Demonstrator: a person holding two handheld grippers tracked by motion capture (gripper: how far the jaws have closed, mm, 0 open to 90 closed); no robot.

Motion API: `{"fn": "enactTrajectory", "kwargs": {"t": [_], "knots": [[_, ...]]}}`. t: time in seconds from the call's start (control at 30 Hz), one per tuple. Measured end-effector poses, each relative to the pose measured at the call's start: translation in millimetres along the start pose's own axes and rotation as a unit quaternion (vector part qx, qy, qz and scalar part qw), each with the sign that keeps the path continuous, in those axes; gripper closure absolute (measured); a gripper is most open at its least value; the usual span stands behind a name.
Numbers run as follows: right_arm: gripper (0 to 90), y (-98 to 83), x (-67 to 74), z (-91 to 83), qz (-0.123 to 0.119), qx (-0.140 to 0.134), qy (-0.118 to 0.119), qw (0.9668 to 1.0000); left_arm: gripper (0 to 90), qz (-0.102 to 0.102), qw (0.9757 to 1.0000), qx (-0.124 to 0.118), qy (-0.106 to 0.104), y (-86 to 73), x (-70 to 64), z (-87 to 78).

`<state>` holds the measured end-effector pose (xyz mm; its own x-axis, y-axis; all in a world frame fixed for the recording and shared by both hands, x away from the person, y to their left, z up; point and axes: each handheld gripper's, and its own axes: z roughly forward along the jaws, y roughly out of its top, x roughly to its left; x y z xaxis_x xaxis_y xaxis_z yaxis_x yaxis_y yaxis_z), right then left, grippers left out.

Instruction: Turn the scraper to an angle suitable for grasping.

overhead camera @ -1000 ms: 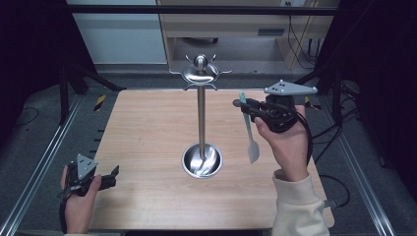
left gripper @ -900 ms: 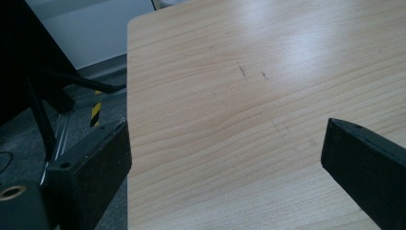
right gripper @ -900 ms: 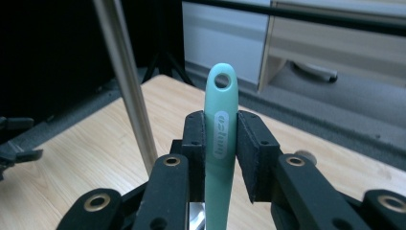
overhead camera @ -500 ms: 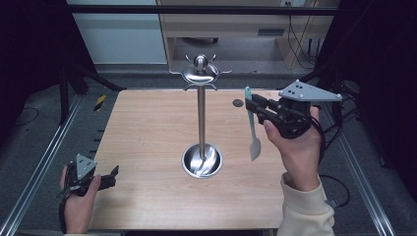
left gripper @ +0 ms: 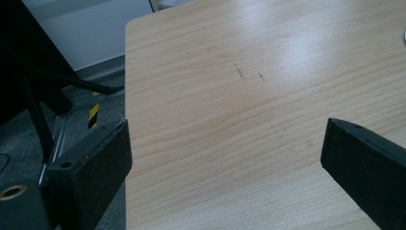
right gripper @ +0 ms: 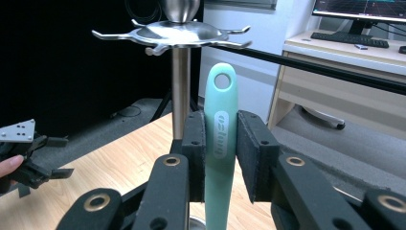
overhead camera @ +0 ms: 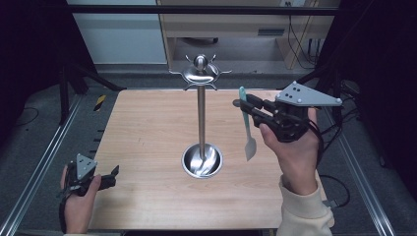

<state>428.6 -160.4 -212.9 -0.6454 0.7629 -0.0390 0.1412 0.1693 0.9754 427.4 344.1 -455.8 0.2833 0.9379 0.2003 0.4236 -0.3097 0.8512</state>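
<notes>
Overhead, at centre frame, stood a steel hook stand [overhead camera: 201, 105] on the wooden worktop [overhead camera: 147, 128], round base [overhead camera: 201, 161] low in the middle, hooked crown near the top. Right of the pole, held the right tool [overhead camera: 244, 104] clamped on a mint-green spatula [overhead camera: 247, 129], handle up, pale blade hanging down clear of the wood. Behind it, wrapped the right hand [overhead camera: 294, 150] around the tool body, grey three-cornered plate on top. At lower left, rested the left tool [overhead camera: 114, 173] at the worktop's near corner in the left hand [overhead camera: 78, 196], jaws apart.

Next, along the left tool [left gripper: 225, 153]: showed two black jaws set wide at the lower corners of the frame, bare wood grain between them, the worktop edge [left gripper: 126, 96] running down the left side, dark floor beyond.

Finally, along the right tool [right gripper: 221, 158]: gripped the spatula's handle [right gripper: 221, 129] upright at centre, both pads pressed against it, hanging hole just above them. Rose the stand's pole [right gripper: 180, 86] just left of the handle, the hooked crown [right gripper: 172, 36] across the top. At far left, sat the other tool [right gripper: 28, 153].
</notes>
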Motion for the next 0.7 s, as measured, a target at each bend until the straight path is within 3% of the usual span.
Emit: {"fn": "enactTrajectory", "kwargs": {"t": [0.4, 0.7], "knots": [[74.1, 4.1, 9.4, -3.7, -0.004, -0.021, 0.004, 0.9998, 3.3, 0.004, 1.0000, 0.001, -0.002, 0.4, -1.2, 0.6], [74.0, 4.9, 22.3, 3.8, -0.014, -0.025, 0.009, 0.9996, 3.3, 0.005, 1.0000, 0.002, -0.003, 0.5, -1.1, 0.9]]}}
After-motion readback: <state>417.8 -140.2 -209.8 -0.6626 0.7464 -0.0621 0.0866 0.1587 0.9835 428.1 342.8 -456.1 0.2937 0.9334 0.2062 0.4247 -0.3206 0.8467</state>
